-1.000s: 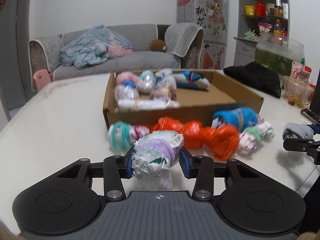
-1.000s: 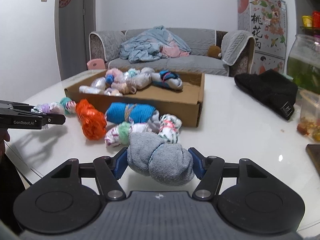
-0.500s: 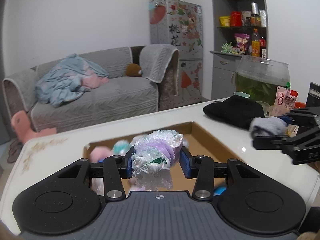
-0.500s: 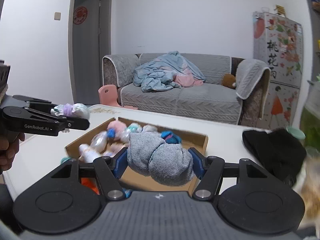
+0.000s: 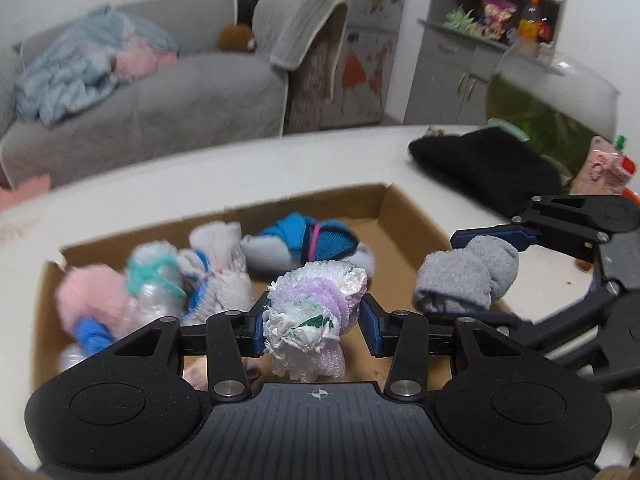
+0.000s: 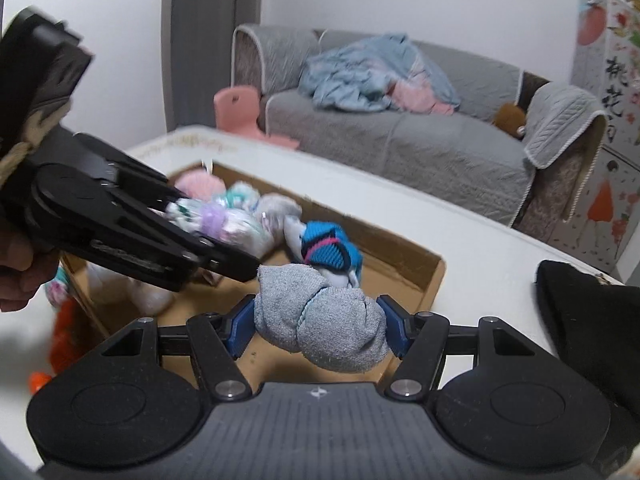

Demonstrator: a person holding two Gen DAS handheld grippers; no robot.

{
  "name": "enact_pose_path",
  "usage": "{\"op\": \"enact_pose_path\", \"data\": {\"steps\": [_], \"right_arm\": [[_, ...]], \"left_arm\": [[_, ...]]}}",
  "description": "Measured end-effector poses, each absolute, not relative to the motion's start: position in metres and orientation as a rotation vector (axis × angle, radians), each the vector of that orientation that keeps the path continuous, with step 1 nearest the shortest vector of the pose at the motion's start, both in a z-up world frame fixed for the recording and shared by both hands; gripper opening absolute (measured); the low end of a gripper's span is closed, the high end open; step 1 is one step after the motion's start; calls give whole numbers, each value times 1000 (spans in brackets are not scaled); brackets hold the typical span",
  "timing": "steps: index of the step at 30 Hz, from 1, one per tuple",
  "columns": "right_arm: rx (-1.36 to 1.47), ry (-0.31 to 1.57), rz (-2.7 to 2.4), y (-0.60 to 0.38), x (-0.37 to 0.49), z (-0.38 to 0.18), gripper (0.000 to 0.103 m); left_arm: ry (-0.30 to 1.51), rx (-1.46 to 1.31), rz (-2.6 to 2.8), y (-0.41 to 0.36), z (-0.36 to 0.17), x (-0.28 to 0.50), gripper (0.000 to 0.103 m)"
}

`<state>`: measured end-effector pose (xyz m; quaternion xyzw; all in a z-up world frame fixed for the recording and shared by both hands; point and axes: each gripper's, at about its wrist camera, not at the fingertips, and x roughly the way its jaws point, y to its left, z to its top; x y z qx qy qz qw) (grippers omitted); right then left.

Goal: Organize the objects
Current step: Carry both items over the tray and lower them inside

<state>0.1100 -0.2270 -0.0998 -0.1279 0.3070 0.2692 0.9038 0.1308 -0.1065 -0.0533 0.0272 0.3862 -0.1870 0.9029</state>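
Observation:
My left gripper [image 5: 314, 322] is shut on a white and purple sock bundle [image 5: 316, 312] and holds it above the open cardboard box [image 5: 404, 220]. My right gripper [image 6: 316, 326] is shut on a grey sock bundle [image 6: 320, 316], also above the box [image 6: 432, 276], at its right part. In the left wrist view the grey bundle [image 5: 464, 276] and right gripper [image 5: 480, 272] hang just right of my bundle. The box holds several sock bundles, among them a blue one [image 5: 308, 240] and a pink one [image 5: 88, 296].
The box rests on a white table [image 5: 280, 168]. A black cloth [image 5: 480, 168] lies at the table's right, beside a glass fish tank [image 5: 552, 96]. Orange bundles [image 6: 64, 332] lie on the table left of the box. A grey sofa [image 6: 400, 136] stands behind.
Both grippers lifted their bundles off the table and moved forward over the box, now tilted down towards its inside and close together.

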Motion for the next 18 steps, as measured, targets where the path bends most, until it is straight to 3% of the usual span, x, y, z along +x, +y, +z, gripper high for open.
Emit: {"op": "enact_pose_path", "data": {"steps": [13,18], "right_arm": [[-426,680,564,-212,149,-113,61],[-478,698,565,-211,156,-116,63]], "left_arm": [[818,34,-362,-114,-83,174,51],[812,27,-352,-117,-84,177,58]]}}
